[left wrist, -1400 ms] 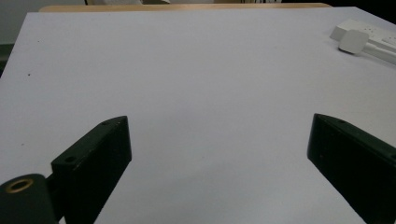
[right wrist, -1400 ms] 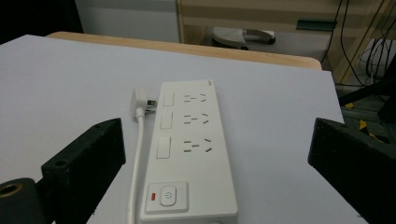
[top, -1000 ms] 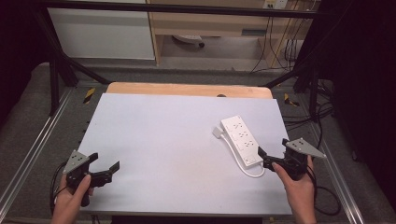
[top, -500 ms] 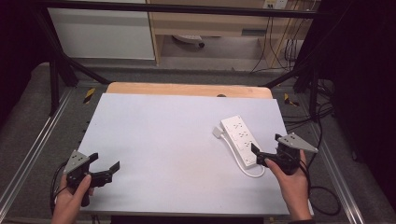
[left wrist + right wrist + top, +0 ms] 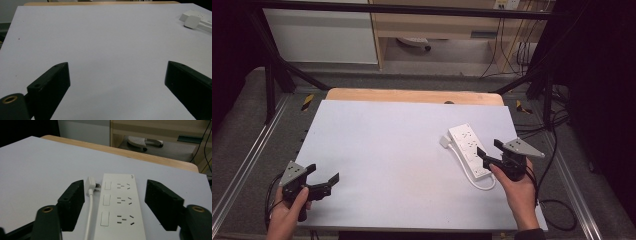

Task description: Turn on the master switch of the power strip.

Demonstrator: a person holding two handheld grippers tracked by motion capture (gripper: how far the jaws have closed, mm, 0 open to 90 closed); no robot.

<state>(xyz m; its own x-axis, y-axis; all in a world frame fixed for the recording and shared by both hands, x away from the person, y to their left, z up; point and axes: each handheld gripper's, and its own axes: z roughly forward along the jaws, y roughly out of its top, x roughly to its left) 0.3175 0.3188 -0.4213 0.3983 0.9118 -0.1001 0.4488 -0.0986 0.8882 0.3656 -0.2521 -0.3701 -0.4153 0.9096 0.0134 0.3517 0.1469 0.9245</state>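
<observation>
A white power strip (image 5: 467,147) lies flat on the right side of the white table top (image 5: 387,145). Its white cable (image 5: 484,186) loops round the near end to a plug (image 5: 446,141) beside its far end. My right gripper (image 5: 488,148) reaches over the strip's near end. In the right gripper view the strip (image 5: 120,210) and its cable (image 5: 89,220) lie between the jaws, which have just been closing, with gaps still showing on both sides. My left gripper (image 5: 323,172) hovers open at the table's front left with nothing between its fingers.
A wooden board edge (image 5: 412,96) runs along the table's back. Metal rails (image 5: 242,170) flank both sides, and dark cables (image 5: 557,205) trail on the floor at the right. Shelving and a white cabinet (image 5: 322,35) stand behind the table.
My right gripper has moved forward over the near end of the power strip and its jaws have narrowed around it. The left gripper has stayed where it was.
</observation>
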